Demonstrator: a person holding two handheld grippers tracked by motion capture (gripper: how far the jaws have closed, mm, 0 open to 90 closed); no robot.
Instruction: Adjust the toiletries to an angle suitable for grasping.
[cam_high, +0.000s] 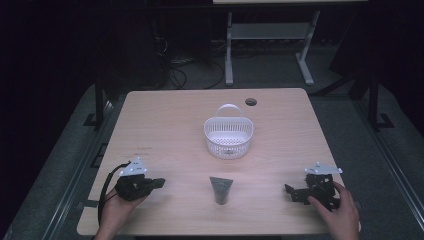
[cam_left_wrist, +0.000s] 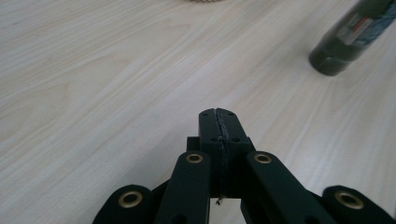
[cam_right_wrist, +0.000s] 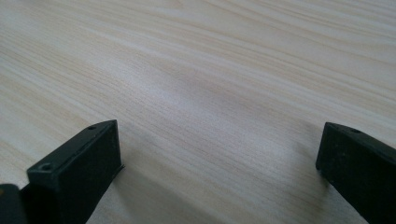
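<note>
Tube (cam_left_wrist: 357, 37) in left gripper view: cut off by top and right edges, label print blurred, unreadable. Basket (cam_left_wrist: 201, 1) there: only sliver of rim at top edge. Tube (cam_high: 220, 189) in high view: too small and dark for label. Right gripper (cam_right_wrist: 219, 154) in its own view: both jaws cut by bottom edge. Both forearms in high view cut off at near edge.

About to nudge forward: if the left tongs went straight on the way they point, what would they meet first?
Probably the dark tube. The shut left tongs point across the table toward it. In the left gripper view the tube sits right of their line, so they might just pass it.
</note>
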